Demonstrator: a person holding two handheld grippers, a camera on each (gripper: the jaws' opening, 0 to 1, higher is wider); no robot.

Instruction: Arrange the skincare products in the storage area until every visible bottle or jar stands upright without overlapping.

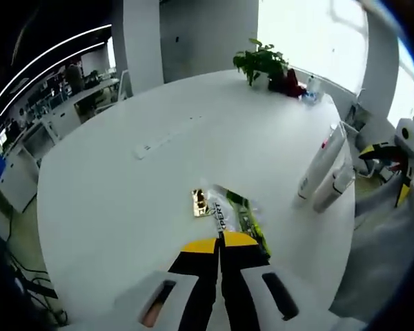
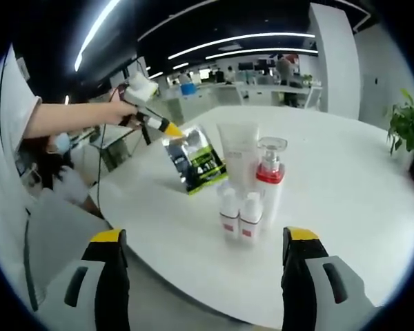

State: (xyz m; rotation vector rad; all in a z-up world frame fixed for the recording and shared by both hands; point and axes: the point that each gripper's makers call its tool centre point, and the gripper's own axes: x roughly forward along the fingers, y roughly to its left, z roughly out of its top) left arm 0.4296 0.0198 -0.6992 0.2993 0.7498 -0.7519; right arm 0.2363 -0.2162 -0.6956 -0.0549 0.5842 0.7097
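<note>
Over the round white table, left gripper pinched shut on a clear sachet lettered "EXPERT", right gripper gaping wide and empty just short of four upright bottles clustered near the table edge, labels unreadable.

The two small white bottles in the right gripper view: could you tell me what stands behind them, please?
Behind the two small white bottles stand a white tube and a red-collared pump bottle; their lower parts are hidden.
</note>
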